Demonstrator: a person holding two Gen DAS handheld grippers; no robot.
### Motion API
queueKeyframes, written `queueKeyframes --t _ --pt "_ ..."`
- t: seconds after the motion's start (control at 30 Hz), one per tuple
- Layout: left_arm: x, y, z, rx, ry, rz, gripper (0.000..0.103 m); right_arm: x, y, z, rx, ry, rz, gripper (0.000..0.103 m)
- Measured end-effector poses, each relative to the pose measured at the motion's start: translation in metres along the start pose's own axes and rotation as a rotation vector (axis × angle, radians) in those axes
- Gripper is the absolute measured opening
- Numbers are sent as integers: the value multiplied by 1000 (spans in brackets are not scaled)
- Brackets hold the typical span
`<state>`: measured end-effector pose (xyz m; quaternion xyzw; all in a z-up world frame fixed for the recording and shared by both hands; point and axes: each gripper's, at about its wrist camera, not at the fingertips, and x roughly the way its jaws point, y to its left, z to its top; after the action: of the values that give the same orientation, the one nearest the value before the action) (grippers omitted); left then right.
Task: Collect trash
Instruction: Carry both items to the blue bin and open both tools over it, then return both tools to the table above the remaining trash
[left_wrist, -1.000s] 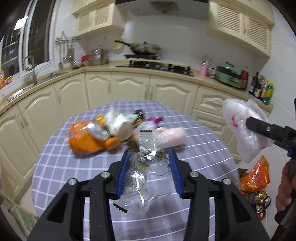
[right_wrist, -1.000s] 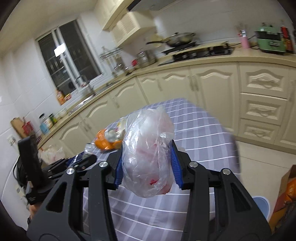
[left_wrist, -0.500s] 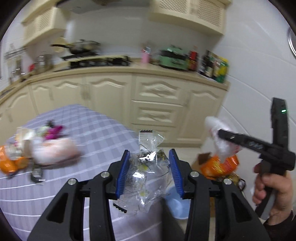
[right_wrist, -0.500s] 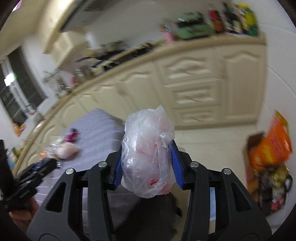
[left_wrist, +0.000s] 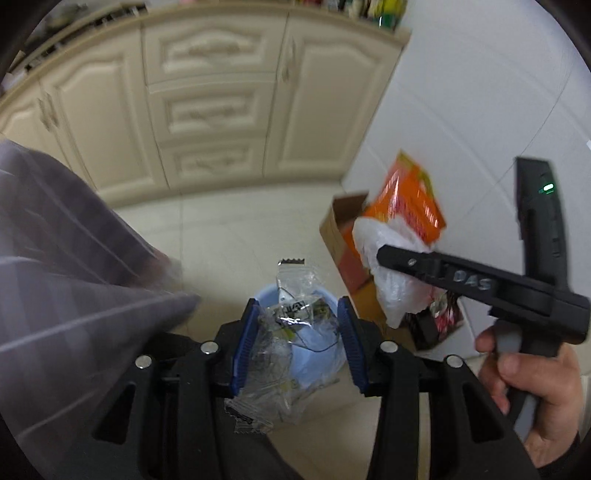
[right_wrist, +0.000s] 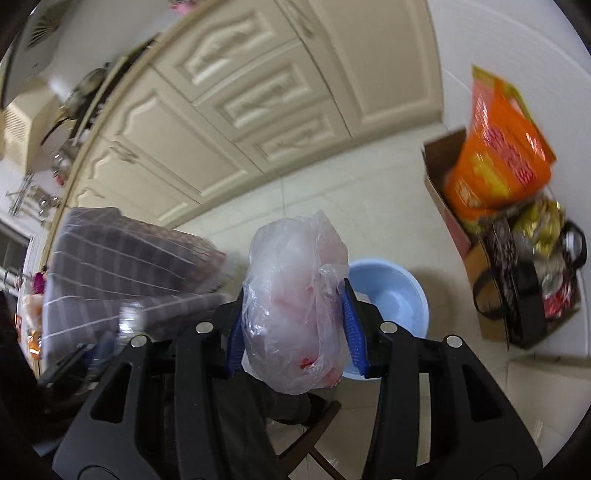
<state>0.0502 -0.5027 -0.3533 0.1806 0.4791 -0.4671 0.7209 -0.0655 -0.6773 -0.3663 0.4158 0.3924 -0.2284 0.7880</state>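
My left gripper (left_wrist: 298, 343) is shut on a crumpled clear plastic wrapper (left_wrist: 284, 354) and holds it above a light blue bin (left_wrist: 317, 354) on the floor. My right gripper (right_wrist: 293, 332) is shut on a clear plastic bag with pink contents (right_wrist: 295, 302), just left of and above the same blue bin (right_wrist: 391, 299). In the left wrist view the right gripper (left_wrist: 384, 254) shows at the right with its bag (left_wrist: 391, 280), held by a hand (left_wrist: 535, 391).
The table with its grey checked cloth (left_wrist: 66, 295) hangs at the left; it also shows in the right wrist view (right_wrist: 122, 266). A cardboard box with an orange packet (right_wrist: 495, 173) and dark bags stands by the white wall. Cream cabinets (left_wrist: 207, 103) stand behind.
Both grippers have swung from the table to the right and tilted down toward the floor. The blue bin now lies below them. Both grips are unchanged.
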Motion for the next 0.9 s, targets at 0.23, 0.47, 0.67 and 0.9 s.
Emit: queueKeyframes --t 0.23,0.47,0.67,0.9 --pt "82 8 9 -41 153 -63 44 37 -28 1 68 51 -5 48" --pt "75 7 14 -24 129 -7 88 36 -38 1 129 34 -22 77" --pt "29 9 17 -10 27 53 88 21 -32 -1 123 -13 -59 97" --pt "-30 8 22 16 -91 93 89 -4 -4 2 71 -64 -80 97"
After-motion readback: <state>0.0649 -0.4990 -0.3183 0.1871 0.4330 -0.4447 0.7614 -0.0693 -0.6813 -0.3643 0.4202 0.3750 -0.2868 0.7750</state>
